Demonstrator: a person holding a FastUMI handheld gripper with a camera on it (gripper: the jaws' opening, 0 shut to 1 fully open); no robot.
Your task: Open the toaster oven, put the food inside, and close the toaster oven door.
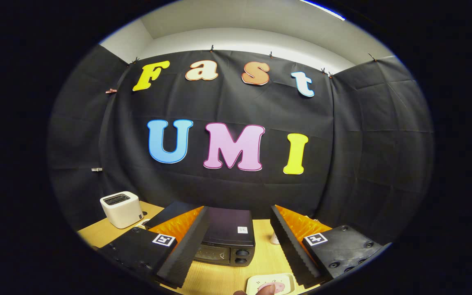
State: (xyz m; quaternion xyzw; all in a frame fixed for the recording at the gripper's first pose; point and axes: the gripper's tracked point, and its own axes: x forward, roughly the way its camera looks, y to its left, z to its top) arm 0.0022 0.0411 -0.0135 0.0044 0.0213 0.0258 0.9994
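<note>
Two fingers of your tool (pixel 236 246) stand wide apart with nothing between their pads, so you carry nothing yet and the whole task lies ahead of you.

Start at the left: a white toaster (pixel 121 209) sits on the wooden bench (pixel 260 258) well off to the side of your left finger (pixel 182 250). It is not the appliance you want, and a sweep that way could knock it. Just behind that finger lies a flat dark box (pixel 170 213); leave it alone too.

Between your fingers and just beyond them stands the black toaster oven (pixel 228 241), its door apparently closed and its knobs at the right of the front panel. Your left finger covers the left part of the front, so you cannot tell where the handle is from here. Come in blind and you risk pressing on the glass or the knobs, or shoving the oven backward across the bench rather than swinging the door down.

Further right, close under your right finger (pixel 291 246), a pale plate (pixel 287 280) holds the pink food (pixel 277 287), and a fingertip (pixel 265 290) of a person rests at its near side. Dropping the tool toward the oven too low could clip the plate or that fingertip. A small white thing (pixel 274 238) stands by the inner side of your right finger, too hidden to name.
</note>
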